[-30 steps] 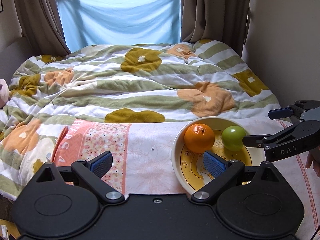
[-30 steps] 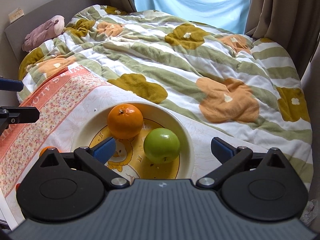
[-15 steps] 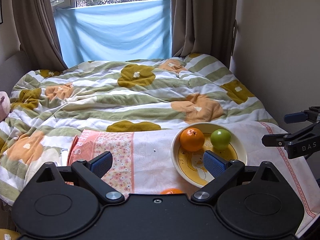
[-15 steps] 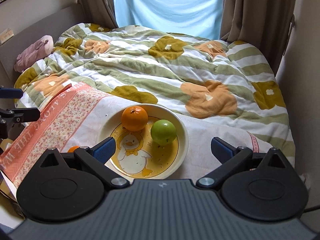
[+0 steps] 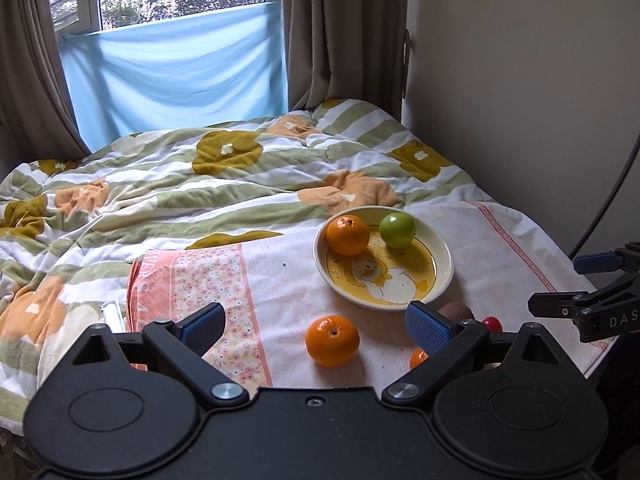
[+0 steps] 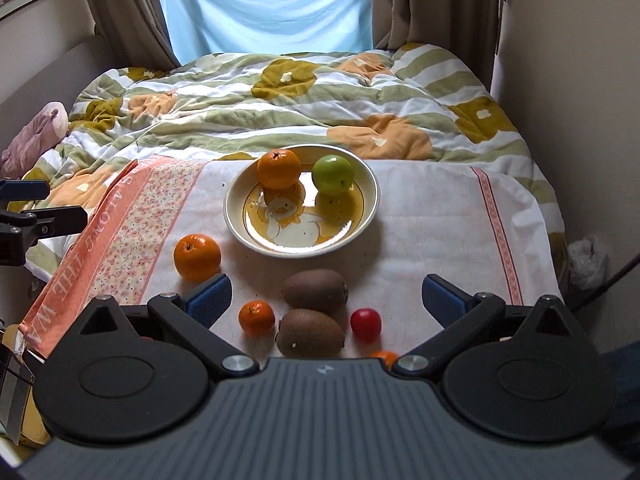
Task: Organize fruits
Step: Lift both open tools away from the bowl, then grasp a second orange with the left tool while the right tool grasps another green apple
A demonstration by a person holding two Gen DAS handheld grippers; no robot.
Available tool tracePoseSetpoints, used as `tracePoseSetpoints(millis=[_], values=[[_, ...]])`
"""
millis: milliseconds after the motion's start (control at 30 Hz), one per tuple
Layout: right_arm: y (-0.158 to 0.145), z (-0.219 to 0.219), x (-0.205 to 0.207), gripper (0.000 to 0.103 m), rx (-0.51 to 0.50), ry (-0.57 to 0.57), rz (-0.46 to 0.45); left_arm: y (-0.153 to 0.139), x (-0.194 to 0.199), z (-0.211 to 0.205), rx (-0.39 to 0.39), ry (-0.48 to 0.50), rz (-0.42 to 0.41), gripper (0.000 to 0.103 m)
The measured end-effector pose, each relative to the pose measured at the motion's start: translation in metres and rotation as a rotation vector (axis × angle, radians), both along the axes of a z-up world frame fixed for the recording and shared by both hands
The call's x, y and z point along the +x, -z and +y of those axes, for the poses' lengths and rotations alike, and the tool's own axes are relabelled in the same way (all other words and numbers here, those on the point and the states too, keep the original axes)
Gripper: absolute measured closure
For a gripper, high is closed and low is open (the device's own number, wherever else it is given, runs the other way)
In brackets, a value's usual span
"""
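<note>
While both the left gripper [image 5: 316,326] and right gripper [image 6: 326,294] gape empty, bowl [image 6: 370,200] mid-cloth [image 6: 432,220], loose orange [image 6: 197,257] and kiwis [image 6: 314,290] crowding the near edge, bare cloth rightward.

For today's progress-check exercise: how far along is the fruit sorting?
Done: an orange and a green apple sit in the bowl. In hand: nothing; both grippers are open. Left: big orange, small orange, two kiwis, red fruit.

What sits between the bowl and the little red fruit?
In the right wrist view, one kiwi lies between the bowl and the red fruit; around it is only bare cloth.
</note>
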State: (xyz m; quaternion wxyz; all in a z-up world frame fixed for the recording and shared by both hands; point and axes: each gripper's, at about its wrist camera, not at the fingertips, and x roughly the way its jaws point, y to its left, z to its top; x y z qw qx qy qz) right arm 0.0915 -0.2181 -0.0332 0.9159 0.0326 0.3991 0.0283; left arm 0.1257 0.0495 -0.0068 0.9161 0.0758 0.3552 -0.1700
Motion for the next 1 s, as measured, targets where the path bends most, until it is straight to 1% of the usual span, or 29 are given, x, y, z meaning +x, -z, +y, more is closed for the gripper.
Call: tracePoseSetpoints(millis=[167,300,467,567,767,833,1000], values=[[0.024,0.01,-0.023,0.0,0.004,0.059,0.031,0.02,0.005,-0.003,0.025,0.064,0.007,0.004],[0.046,0.018,-0.032,0.0,-0.004,0.093,0.052,0.043,0.016,-0.007,0.027,0.089,0.027,0.009],[0.073,0.02,-0.034,0.0,0.026,0.127,0.083,0.075,0.035,-0.014,0.051,0.112,0.044,0.011],[0.086,0.019,-0.031,0.0,0.036,0.145,0.101,0.094,0.049,-0.018,0.062,0.12,0.07,0.014],[0.101,0.023,-0.029,0.0,0.02,0.151,0.114,0.126,0.07,-0.026,0.091,0.124,0.107,0.018],[0.105,0.024,-0.028,0.0,0.02,0.15,0.122,0.133,0.074,-0.03,0.11,0.127,0.113,0.024],[0.111,0.026,-0.026,0.0,0.026,0.147,0.141,0.144,0.08,-0.036,0.118,0.147,0.133,0.026]])
